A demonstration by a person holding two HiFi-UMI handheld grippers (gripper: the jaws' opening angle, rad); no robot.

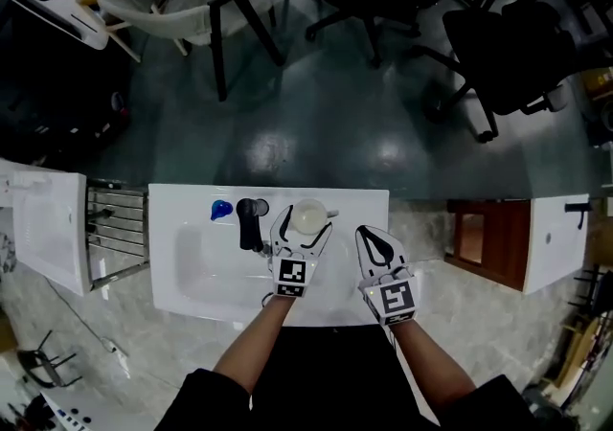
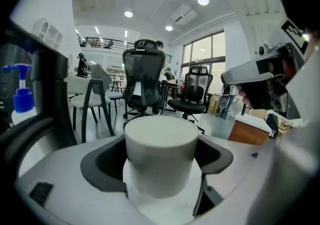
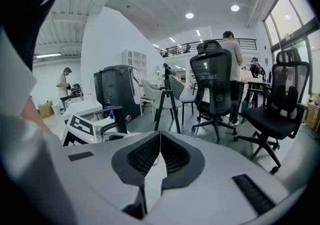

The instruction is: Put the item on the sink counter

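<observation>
Left hand-held gripper (image 1: 306,221) pinching one white cup (image 2: 160,156) at sink counter (image 1: 370,207); right hand-held gripper (image 1: 371,238) pressed together.

Around you: fittings, chairs and people

You had a blue pump bottle (image 1: 221,210) just left of a black tap (image 1: 251,221), the two close together. On your left, a rack (image 1: 117,228) of metal bars sat against a white unit (image 1: 43,228). On your right, a wooden cabinet (image 1: 488,239) stood beside another white block (image 1: 556,242). Beyond lay a dark glossy floor (image 1: 335,132), with a white chair (image 1: 192,3) on black legs at the left and a black office chair (image 1: 517,56) at the right. Farther off, a person (image 3: 231,49) stood behind another office chair. A balcony railing (image 2: 100,43) ran along the back, and round ceiling lights (image 2: 203,0) shone near tall windows (image 2: 205,56).
</observation>
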